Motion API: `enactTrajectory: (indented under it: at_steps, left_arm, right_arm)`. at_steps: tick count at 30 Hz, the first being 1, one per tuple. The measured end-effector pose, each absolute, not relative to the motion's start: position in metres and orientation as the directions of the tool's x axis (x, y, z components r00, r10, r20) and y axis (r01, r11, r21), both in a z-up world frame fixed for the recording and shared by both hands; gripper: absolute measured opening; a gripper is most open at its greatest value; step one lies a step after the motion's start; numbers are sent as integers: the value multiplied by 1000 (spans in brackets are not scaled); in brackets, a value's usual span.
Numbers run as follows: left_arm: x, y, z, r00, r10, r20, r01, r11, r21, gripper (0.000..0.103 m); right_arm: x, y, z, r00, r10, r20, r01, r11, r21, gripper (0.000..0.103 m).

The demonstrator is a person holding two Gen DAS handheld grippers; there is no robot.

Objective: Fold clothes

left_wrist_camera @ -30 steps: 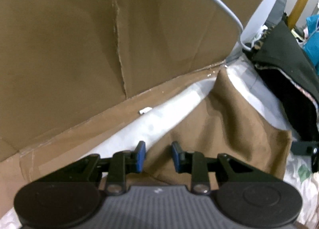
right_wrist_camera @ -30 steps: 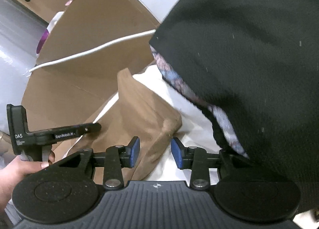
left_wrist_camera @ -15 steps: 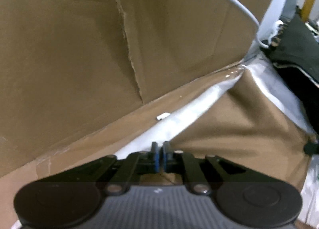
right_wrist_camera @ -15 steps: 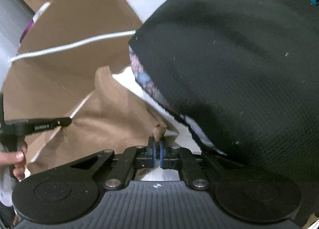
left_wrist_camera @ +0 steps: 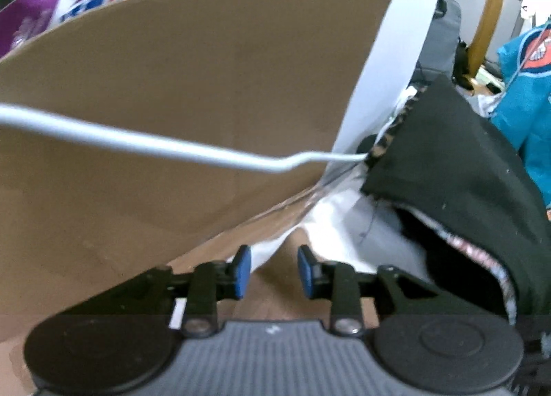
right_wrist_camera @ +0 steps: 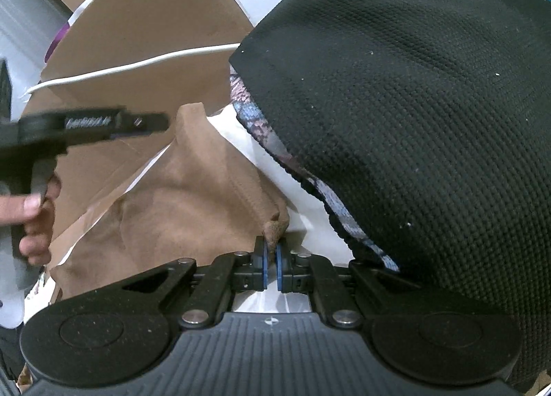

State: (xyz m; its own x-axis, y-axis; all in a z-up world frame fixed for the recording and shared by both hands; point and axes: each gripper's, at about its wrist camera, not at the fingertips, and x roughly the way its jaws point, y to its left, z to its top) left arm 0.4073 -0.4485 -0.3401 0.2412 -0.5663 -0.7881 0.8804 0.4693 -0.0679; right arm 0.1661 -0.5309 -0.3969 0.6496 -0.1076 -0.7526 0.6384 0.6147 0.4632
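The black garment (right_wrist_camera: 430,141) runs past the frame's right edge, hiding the white surface (right_wrist_camera: 241,141) beneath.

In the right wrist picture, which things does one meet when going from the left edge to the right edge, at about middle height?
Hand holding the left gripper → brown cloth → white sheet → black garment.
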Motion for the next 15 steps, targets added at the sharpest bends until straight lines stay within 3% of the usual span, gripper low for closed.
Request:
enactTrajectory:
  at_steps: [4, 7, 9, 10, 13, 15]
  left_arm:
    - [407, -463, -346, 235, -564, -792, 886, 460, -65, 37]
    - [403, -475, -349, 227, -553, -802, 888, 455, -62, 51]
    - [405, -481, -352, 212, -541, -814, 894, 443, -62, 49]
    - [405, -484, -354, 204, -535, -820, 897, 437, -62, 46]
    - [407, -493, -360, 181, -517, -837, 906, 419, -63, 5]
    - [406, -495, -359, 170, -526, -833, 914, 400, -65, 5]
  right_arm:
    - [164, -532, -397, 652, -103, -751, 633, 618, 466, 3]
    - [163, -533, -398, 652, -101, -751, 631, 621, 465, 3]
    - [164, -533, -398, 652, -101, -751, 632, 620, 466, 3]
    - [164, -533, -398, 654, -101, -750, 631, 619, 467, 3]
    - [163, -532, -396, 659, -104, -745, 630, 617, 471, 3]
    - [163, -532, -394, 662, -105, -742, 629, 616, 474, 3]
